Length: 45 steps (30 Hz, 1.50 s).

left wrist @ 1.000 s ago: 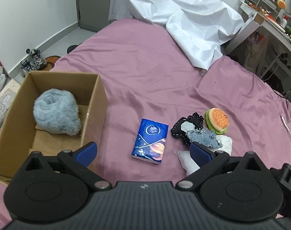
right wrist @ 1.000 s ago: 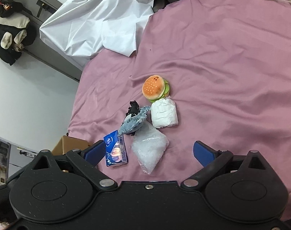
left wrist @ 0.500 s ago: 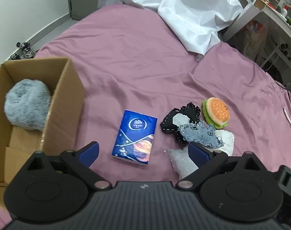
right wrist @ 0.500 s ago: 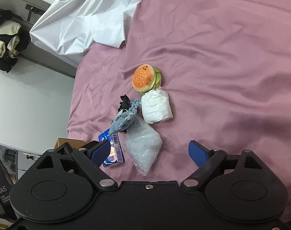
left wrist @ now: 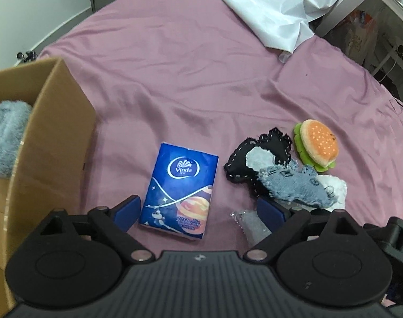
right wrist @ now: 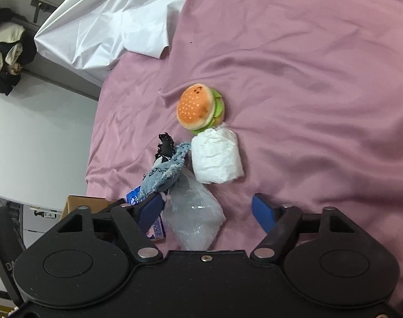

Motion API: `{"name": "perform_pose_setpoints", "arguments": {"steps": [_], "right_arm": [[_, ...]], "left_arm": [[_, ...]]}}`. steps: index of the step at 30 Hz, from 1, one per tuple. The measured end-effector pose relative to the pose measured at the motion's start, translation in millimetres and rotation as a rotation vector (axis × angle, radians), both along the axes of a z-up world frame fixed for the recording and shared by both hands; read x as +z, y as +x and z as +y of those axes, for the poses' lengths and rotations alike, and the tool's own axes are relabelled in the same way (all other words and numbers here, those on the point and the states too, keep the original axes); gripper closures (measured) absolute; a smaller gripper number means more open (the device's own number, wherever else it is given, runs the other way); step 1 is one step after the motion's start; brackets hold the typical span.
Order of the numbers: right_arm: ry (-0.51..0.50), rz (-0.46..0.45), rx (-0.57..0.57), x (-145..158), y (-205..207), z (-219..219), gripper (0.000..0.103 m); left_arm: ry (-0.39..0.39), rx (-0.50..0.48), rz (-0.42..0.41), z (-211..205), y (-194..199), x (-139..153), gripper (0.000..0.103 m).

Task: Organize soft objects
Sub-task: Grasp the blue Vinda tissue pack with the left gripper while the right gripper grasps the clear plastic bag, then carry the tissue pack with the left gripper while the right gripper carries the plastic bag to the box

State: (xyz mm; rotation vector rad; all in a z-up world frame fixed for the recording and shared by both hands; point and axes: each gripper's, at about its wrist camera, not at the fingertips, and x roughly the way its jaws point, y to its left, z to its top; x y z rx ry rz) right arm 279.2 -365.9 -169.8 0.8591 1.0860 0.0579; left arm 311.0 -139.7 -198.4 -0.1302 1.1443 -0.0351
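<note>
A home bedroom: a bed under a mauve satin sheet, a crumpled white cloth, dark clothes hanging on a wall rail.

Black tongs, blue pads, silver screws.

I note the cardboard box cut off by the left frame edge, the grey fluffy toy partly hidden inside, the clear bag largely behind my fingers.

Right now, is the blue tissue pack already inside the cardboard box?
No. The blue tissue pack lies on the purple sheet beside the cardboard box.
</note>
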Motion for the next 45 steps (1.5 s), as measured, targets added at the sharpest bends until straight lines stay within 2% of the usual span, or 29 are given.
{"name": "perform_pose_setpoints", "arguments": {"steps": [5,6,7,9,11,22,34,45], "right_arm": [[0.014,0.007,0.018,-6,6,1,0.062],[0.022,0.005,0.021,-6,7,1,0.067],[0.022,0.006,0.022,-6,7,1,0.068],[0.018,0.002,0.024,-6,6,0,0.07],[0.012,-0.001,0.027,-5,5,0,0.072],[0.009,-0.012,0.017,9,-10,-5,0.077],[0.017,-0.119,-0.008,40,-36,-15,0.08],[0.023,-0.204,-0.011,63,-60,-12,0.08]], "left_arm": [[0.003,0.019,0.007,1,5,-9,0.017],[0.006,0.028,0.012,1,5,-10,0.023],[0.01,0.037,0.01,2,5,-11,0.026],[0.012,0.043,-0.004,2,4,-9,0.045],[-0.01,0.053,-0.007,4,2,-5,0.052],[-0.039,0.09,-0.066,12,-23,20,0.053],[-0.043,0.077,-0.091,13,-53,49,0.053],[-0.041,0.091,-0.159,24,-80,83,0.053]]}}
